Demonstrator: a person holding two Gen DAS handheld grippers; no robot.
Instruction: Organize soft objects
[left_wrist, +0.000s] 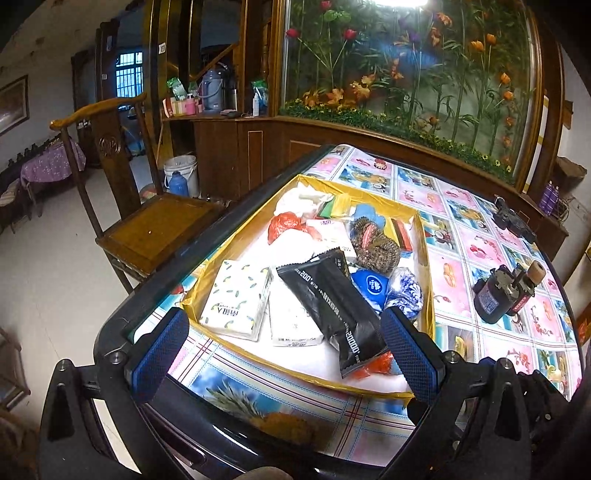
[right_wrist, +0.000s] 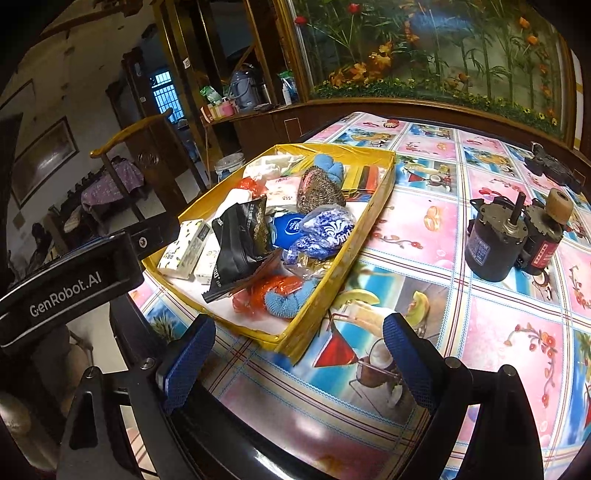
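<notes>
Both grippers, left (left_wrist: 284, 343) and right (right_wrist: 299, 363), hung empty with jaws apart near the yellow tray (left_wrist: 424, 236). Soft items already lay heaped inside: tissue pack (left_wrist: 236, 299), black pouch (left_wrist: 332, 306), scrubber (right_wrist: 317, 192). Stage undeterminable. For any pick: topmost item only, centred grip, tray wall avoided.

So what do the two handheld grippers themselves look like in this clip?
Both look alike: the left gripper and right gripper each have two fingers faced with blue, cross-hatch textured pads set on black plastic bodies with silver screws. In the right wrist view the left unit's black housing carries white "GenRobot.AI" lettering. No cables, sleeves or hands are visible.
</notes>
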